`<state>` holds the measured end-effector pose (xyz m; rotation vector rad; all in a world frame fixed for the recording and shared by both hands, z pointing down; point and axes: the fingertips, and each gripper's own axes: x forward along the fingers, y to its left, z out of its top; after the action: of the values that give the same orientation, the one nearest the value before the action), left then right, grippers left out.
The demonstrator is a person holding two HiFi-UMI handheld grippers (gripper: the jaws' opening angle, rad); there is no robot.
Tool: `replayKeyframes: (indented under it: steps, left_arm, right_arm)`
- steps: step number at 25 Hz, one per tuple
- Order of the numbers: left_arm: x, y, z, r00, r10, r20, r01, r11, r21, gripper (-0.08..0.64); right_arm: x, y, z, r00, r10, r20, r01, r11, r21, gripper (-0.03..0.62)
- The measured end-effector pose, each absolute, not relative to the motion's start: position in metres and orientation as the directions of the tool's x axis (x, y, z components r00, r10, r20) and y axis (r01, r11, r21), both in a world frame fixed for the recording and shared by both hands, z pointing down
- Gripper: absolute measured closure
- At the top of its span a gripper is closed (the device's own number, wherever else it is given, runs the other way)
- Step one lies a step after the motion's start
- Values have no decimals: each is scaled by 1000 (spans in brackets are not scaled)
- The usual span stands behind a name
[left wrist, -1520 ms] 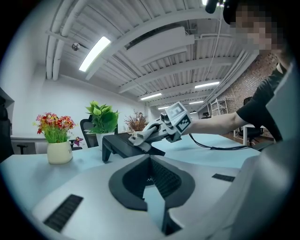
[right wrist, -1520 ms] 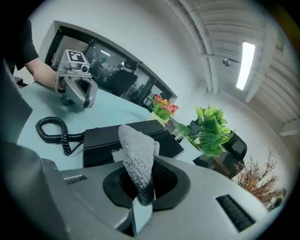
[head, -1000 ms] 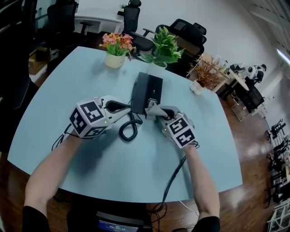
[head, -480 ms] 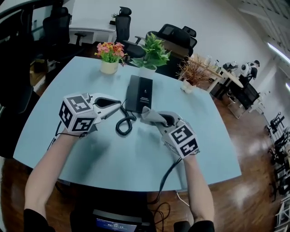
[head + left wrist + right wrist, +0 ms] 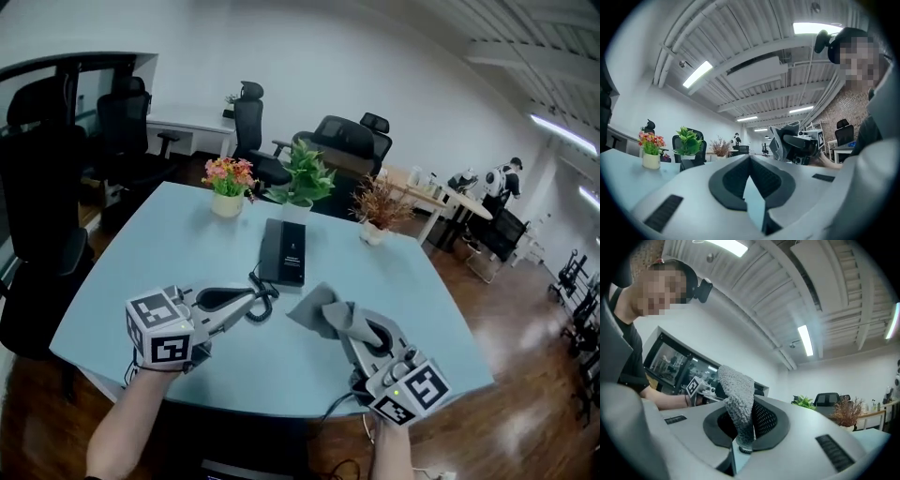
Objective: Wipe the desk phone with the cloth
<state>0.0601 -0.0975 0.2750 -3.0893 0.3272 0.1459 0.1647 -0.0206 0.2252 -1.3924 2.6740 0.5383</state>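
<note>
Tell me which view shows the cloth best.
The head view: it shows the whole grey cloth bunched at the right gripper jaws, short of the phone. The right gripper view shows only a strip pinched between the jaws; the left gripper view shows it small and far off.

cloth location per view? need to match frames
Head view: cloth just below centre.
Left gripper view: cloth just right of centre.
Right gripper view: cloth dead centre, pinched between the fingers.
Shared landmark: green potted plant, in all three.
</note>
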Motion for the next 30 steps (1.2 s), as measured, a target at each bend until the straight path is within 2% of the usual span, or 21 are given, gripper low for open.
replayKeyframes:
  steps: [10, 14, 23, 30]
  left_arm:
    - [7, 11, 241, 935, -262, -240, -272, -962, -11, 565]
    - [-11, 55, 233, 918, -293, -269, -307, -952, -9, 565]
    - [-14, 151, 231, 917, -294, -269, -312, -950, -27, 565]
    - [-37, 203, 246, 913, -311, -263, -320, -947, 10, 565]
  right_arm:
    - [155, 93, 194, -594, -720, -359, -804, 537, 255, 598]
    - [148, 131, 194, -632, -684, -365, -773, 586, 241, 598]
    - [156, 204, 193, -643, -666, -379, -760, 618, 203, 598]
    - [134, 267, 191, -638, -663, -393, -763, 613, 205, 598]
